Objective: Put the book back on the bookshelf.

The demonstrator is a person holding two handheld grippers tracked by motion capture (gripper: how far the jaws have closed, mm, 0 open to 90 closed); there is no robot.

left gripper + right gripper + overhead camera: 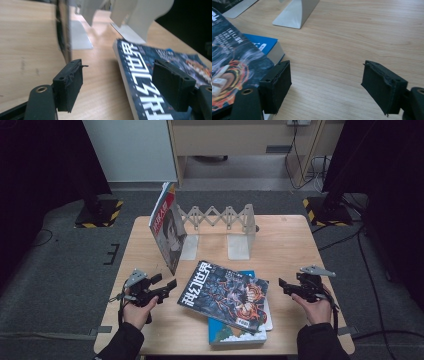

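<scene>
High view has me between books: one magazine [169, 231] stands at the rack [222, 222], and the dark magazine [227, 295] lies flat near-centre on a blue book [235, 334]. Next, I judge, my left gripper [169, 286], spread and empty, takes its left edge; my right gripper [281, 284] is spread too.

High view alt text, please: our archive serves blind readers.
Two hands each hold an open black claw, left and right, either side of a dark magazine lying on a blue book on a wooden table. Behind, another magazine stands leaning at the left end of a white expandable book rack.
</scene>
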